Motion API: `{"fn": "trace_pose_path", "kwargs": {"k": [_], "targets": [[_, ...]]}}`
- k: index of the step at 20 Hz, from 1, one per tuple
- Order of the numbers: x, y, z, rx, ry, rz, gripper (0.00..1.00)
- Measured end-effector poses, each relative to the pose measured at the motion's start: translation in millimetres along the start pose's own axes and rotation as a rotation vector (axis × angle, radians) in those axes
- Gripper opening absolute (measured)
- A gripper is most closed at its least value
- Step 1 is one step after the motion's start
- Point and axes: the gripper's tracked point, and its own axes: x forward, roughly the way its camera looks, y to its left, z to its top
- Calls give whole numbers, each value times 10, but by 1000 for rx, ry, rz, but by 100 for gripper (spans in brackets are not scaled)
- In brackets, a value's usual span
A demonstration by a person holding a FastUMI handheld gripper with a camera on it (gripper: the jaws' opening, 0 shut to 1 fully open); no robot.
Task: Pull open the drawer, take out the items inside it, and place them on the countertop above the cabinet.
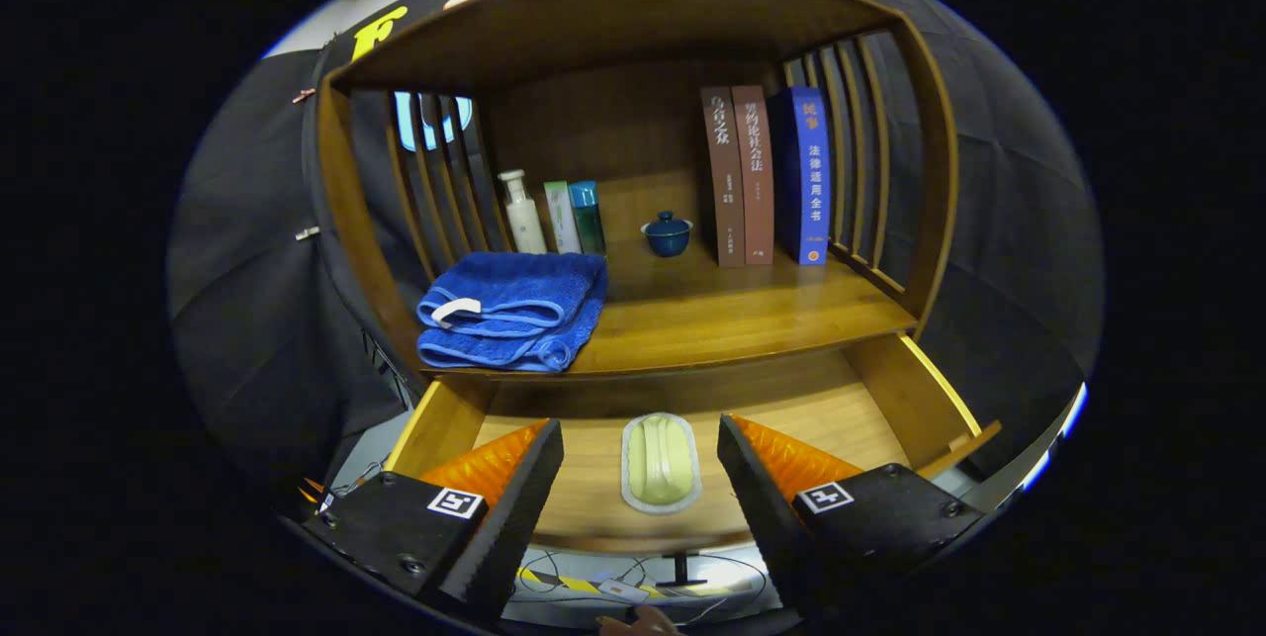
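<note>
Gripper [640,463] fingers spread wide apart, gripping nothing, above the pulled-out drawer [930,397], pale green soap in its dish [661,460] lying on the drawer floor between the fingers, countertop [732,319] beyond.

The hand-held gripper [640,473] has 2 wedge-shaped ribbed fingers, black screwed housings and square black-and-white markers.
</note>
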Motion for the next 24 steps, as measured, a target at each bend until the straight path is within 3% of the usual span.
{"fn": "trace_pose_path", "kwargs": {"k": [4,8,11,13,18,21,24], "targets": [[459,50,-83,-2,141,23,100],[800,-30,-291,24,284,-8,99],[933,-98,-535,-2,401,-24,90],[1007,-106,-668,-14,444,-27,74],[1024,-127,-893,-70,543,-34,73],[1084,-166,-921,-52,563,-45,33],[1116,-154,-943,-61,563,-38,33]]}}
